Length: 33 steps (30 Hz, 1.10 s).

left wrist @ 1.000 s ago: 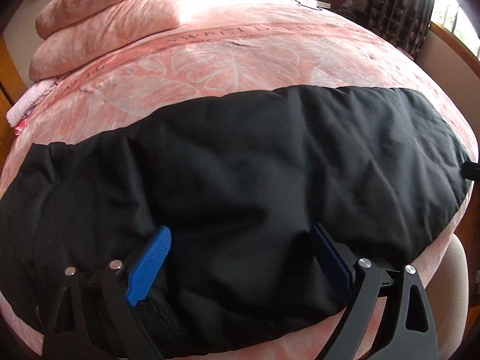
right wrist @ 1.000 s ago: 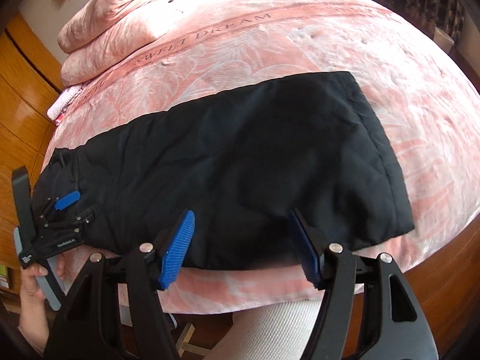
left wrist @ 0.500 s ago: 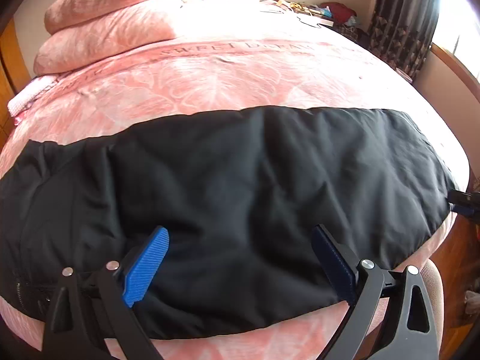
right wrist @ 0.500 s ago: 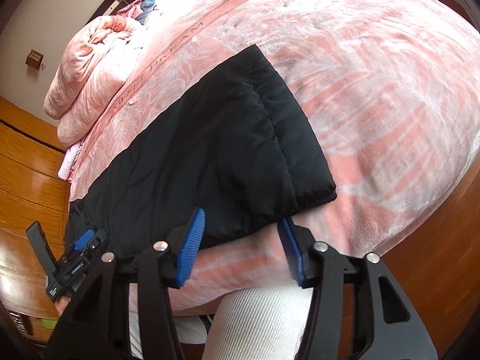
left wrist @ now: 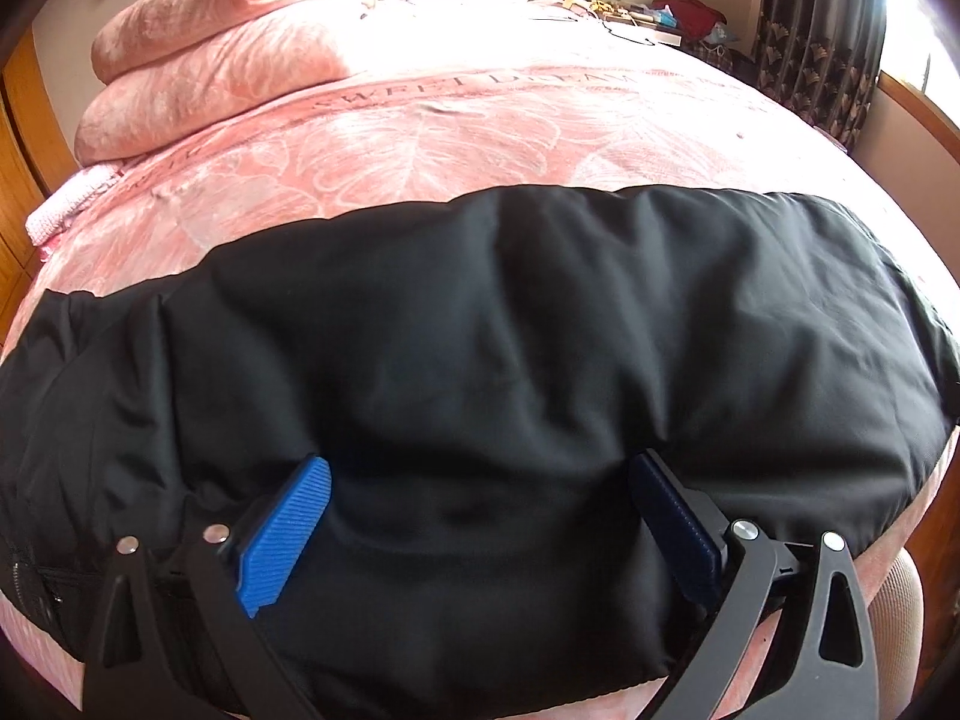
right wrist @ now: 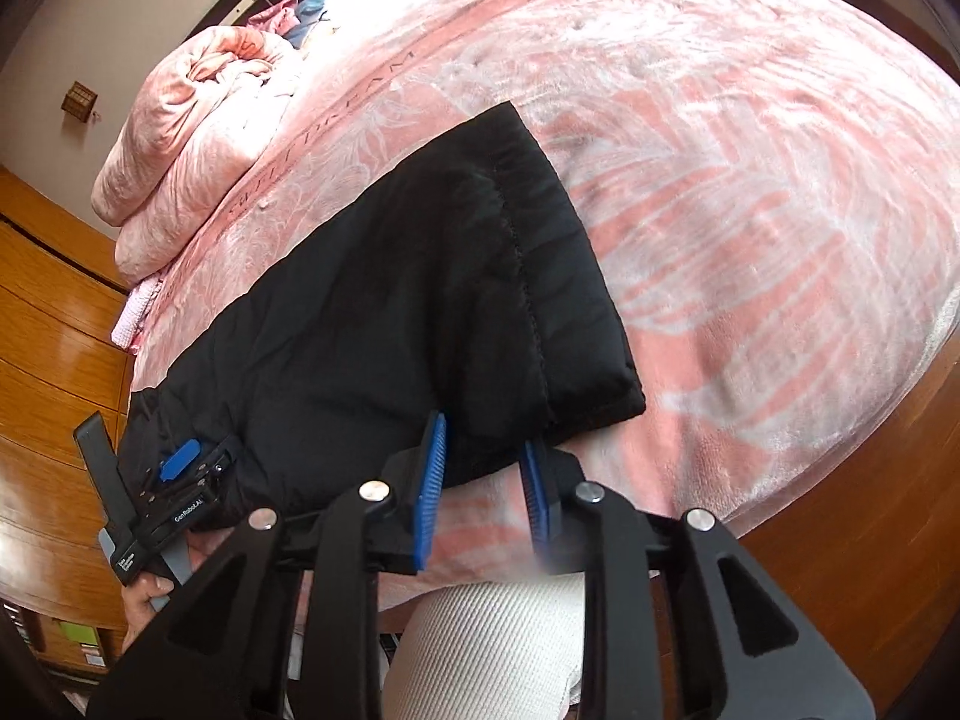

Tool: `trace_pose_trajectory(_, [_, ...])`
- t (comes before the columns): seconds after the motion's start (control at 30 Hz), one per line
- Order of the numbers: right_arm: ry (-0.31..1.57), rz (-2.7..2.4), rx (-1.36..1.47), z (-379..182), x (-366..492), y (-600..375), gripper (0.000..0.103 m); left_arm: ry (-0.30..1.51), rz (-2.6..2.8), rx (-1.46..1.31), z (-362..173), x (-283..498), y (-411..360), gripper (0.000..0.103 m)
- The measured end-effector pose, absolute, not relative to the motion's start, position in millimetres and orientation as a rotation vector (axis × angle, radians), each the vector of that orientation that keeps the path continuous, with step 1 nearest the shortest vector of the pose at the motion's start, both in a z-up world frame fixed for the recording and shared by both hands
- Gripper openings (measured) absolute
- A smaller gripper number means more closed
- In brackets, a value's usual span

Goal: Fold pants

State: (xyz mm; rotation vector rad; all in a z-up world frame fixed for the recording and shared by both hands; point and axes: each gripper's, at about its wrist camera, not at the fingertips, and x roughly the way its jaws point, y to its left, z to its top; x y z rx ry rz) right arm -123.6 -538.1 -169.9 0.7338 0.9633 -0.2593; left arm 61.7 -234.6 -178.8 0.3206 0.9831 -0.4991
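**Black pants flat along near edge of pink bed**

Left wrist view. Black, padded pants [left wrist: 480,360] stretched across the middle of the frame from left edge to right edge, lying flat on a pink leaf-patterned blanket [left wrist: 420,138]. Waist end with a zip at lower left, leg end tapering off at right. Soft creases across the cloth, no fold made yet. Left gripper [left wrist: 480,528] at bottom centre, jaws spread wide apart, both blue pads resting down on the pants' surface with a broad stretch of black cloth between them, nothing pinched. Folded pink quilt [left wrist: 228,42] stacked at upper left. Dark patterned curtain [left wrist: 822,30] at upper right beside a bright window.

Right wrist view. Same pants running from lower left up to the centre, with the stitched hem end toward the right of centre and the hem's near corner hanging just over the bed's edge. Right gripper [right wrist: 483,468] at bottom centre, jaws narrow and just easing open, tips set on either side of the pants' near edge close to the hem, padded cloth filling the gap between the pads. Pink blanket filling the right half. Left gripper seen again at lower left, over the waist end, gripped from below by a hand [right wrist: 144,606]. White ribbed trouser leg [right wrist: 492,642] at bottom centre, under the gripper. Wooden panelling [right wrist: 54,360] down the left side.
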Motion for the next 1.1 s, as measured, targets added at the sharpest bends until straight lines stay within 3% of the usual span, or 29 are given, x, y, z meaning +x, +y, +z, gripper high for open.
trace_pose_trajectory(0.27, [0.982,-0.37,0.76,-167.7,-143.2,-552.0,0.03,0.985,-0.515,0.296,-158.6,49.0,-231.5,0.099])
trace_pose_trajectory(0.37, [0.982,-0.37,0.798,-175.7,-147.8,-552.1,0.045,1.001,-0.532,0.299,-157.0,41.9,-240.4,0.099])
trace_pose_trajectory(0.77, [0.94,-0.31,0.928,-194.5,-145.6,-559.7,0.046,1.03,-0.534,0.289,-172.5,43.5,-244.1,0.099])
trace_pose_trajectory(0.97, [0.906,-0.305,0.946,-183.9,-158.0,-562.3,0.056,1.024,-0.523,0.3,-176.7,45.4,-246.6,0.1])
trace_pose_trajectory(1.1, [0.897,-0.285,0.995,-189.2,-153.8,-566.6,0.056,1.024,-0.524,0.303,-177.4,46.5,-247.0,0.1])
